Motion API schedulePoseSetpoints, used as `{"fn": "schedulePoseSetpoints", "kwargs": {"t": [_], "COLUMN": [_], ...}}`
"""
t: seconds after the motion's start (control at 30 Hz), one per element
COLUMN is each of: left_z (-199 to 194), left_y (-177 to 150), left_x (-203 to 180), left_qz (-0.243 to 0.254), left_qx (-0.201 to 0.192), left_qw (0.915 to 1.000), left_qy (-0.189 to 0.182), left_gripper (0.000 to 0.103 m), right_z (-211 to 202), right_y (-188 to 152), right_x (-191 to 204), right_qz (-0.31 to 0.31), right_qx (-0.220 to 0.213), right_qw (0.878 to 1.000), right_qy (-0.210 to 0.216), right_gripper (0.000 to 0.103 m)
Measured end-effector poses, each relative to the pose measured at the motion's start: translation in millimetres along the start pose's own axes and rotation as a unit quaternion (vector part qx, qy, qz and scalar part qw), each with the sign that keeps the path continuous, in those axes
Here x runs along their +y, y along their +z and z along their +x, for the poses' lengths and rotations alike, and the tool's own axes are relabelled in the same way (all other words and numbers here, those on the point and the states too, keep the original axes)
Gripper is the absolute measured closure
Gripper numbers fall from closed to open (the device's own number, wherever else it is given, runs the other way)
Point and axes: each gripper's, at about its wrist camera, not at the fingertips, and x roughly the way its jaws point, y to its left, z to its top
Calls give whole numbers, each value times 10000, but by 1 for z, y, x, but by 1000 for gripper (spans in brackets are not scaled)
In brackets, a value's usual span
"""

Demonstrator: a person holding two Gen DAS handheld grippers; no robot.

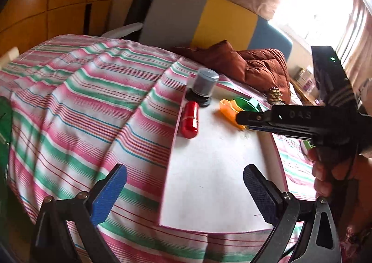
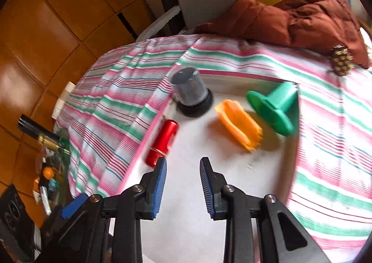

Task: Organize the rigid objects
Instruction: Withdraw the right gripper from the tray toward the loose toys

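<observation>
A white tray [image 2: 232,183] with a pink rim lies on the striped bedspread. On it are a red cylinder [image 2: 162,143], a grey-lidded jar on a black base [image 2: 191,94], an orange ridged piece [image 2: 239,128] and a green spool [image 2: 273,109]. The same tray [image 1: 209,181], red cylinder [image 1: 190,119], jar [image 1: 202,87], orange piece [image 1: 229,108] and green spool [image 1: 246,103] show in the left wrist view. My right gripper [image 2: 183,183] is open and empty above the tray, just right of the red cylinder's near end. It also shows side-on in the left wrist view [image 1: 239,117] by the orange piece. My left gripper [image 1: 184,193] is open and empty over the tray's near edge.
A brown quilted cushion [image 2: 302,18] and a gold studded object [image 2: 340,61] lie at the back of the bed. Grey, yellow and blue panels [image 1: 223,18] form the headboard. Clutter lies on the wooden floor [image 2: 50,165] to the left. A bright window [image 1: 313,7] is at right.
</observation>
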Motion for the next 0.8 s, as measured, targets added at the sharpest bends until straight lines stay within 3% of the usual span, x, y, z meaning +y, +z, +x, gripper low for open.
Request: {"fn": "schedulePoseSetpoints", "kwargs": {"t": [0.33,0.53,0.8], "left_z": [-3,-3,-2], "left_y": [-7,-13,-18], "left_x": [-22,-38,-69], "left_qz": [363,542,838], "left_qx": [-21,108,288], "left_qw": [9990,9971,9933], "left_qy": [-268,-522,-742], "left_gripper": [2,1,0], "right_z": [-46,-63,-74], "right_y": [-34,-55,-87], "right_x": [-26,-63,-136], "right_qz": [-305,40,649], "right_qx": [-191,-277,115], "right_qw": [9959,9915,9827], "right_qy": [-830,-1272,-1732], "right_gripper": [73,72,71]}}
